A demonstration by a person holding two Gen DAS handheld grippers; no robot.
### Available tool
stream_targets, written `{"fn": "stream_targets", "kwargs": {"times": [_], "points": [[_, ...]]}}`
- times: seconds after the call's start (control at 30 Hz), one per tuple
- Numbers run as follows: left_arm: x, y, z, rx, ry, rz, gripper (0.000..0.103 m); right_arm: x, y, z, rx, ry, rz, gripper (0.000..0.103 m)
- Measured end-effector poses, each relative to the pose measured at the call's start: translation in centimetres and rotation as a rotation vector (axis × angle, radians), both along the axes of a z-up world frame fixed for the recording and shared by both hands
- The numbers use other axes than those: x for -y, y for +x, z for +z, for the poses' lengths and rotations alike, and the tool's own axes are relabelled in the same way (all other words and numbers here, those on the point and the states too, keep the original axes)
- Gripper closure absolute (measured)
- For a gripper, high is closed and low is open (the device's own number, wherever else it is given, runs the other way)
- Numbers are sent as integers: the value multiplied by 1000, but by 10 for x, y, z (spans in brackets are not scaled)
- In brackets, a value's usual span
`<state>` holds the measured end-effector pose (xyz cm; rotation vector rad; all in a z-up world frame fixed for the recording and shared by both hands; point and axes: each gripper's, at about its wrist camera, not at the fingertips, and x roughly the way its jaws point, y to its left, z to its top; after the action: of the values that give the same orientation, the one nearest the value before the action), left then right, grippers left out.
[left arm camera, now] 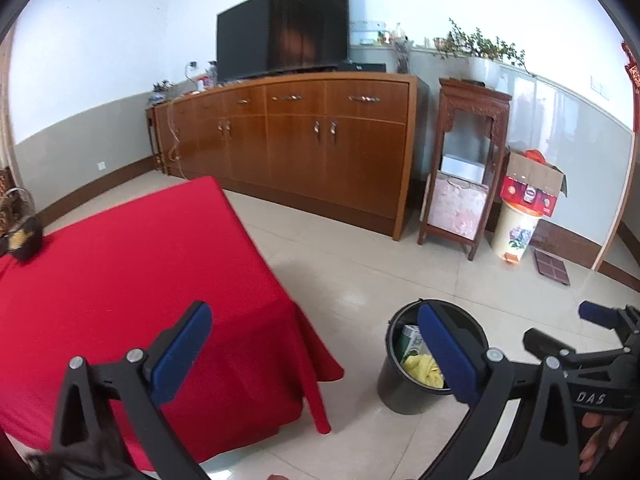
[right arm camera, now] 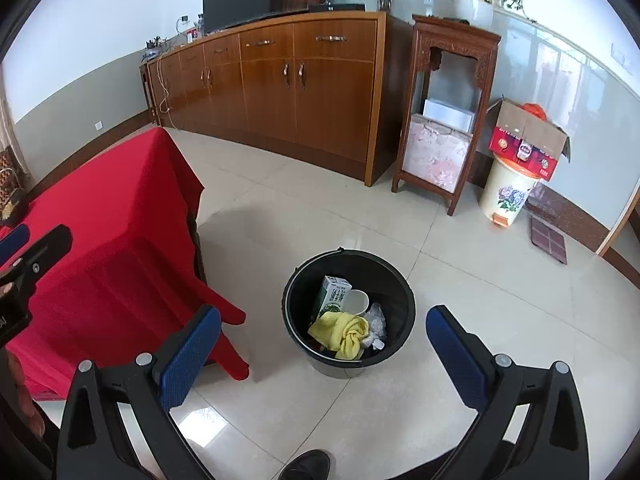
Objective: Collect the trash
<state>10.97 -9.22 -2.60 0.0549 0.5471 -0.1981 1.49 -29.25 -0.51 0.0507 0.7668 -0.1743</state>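
Note:
A black bucket (right arm camera: pixel 404 292) stands on the tiled floor just right of the red-draped table (right arm camera: pixel 108 224). Inside it lie a green-and-white carton (right arm camera: pixel 334 296), a yellow cloth (right arm camera: pixel 340 330), a white cup (right arm camera: pixel 357 302) and crumpled clear plastic (right arm camera: pixel 376 320). My right gripper (right arm camera: pixel 324 356) hangs open above the bucket's near rim, nothing between its blue pads. My left gripper (left arm camera: pixel 316 356) is open too, over the table's corner; its right finger (left arm camera: pixel 448 356) covers part of the bucket (left arm camera: pixel 396 388). The carton (left arm camera: pixel 412 340) and yellow cloth (left arm camera: pixel 424 370) show there as well.
A long wooden sideboard (left arm camera: pixel 304 140) with a TV (left arm camera: pixel 280 32) lines the far wall. Right of it stand a carved stand (left arm camera: pixel 464 160), a flowered pedal bin (left arm camera: pixel 514 232) with a red box on top, and a dark mat (left arm camera: pixel 552 266). A shoe (right arm camera: pixel 308 466) shows at the bottom.

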Motion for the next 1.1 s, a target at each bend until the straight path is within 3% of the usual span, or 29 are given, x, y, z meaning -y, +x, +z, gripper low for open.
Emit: {"fn": "stream_targets", "kwargs": {"times": [0.23, 0.5, 1.1], "points": [[-17, -34, 21, 37, 15, 46, 0, -15, -33, 39, 86, -27, -25, 0], [-20, -62, 49, 111, -18, 56, 0, -30, -69, 71, 173, -99, -32, 0], [-34, -66, 42, 108, -55, 77, 0, -41, -71, 71, 176, -140, -30, 0]]}}
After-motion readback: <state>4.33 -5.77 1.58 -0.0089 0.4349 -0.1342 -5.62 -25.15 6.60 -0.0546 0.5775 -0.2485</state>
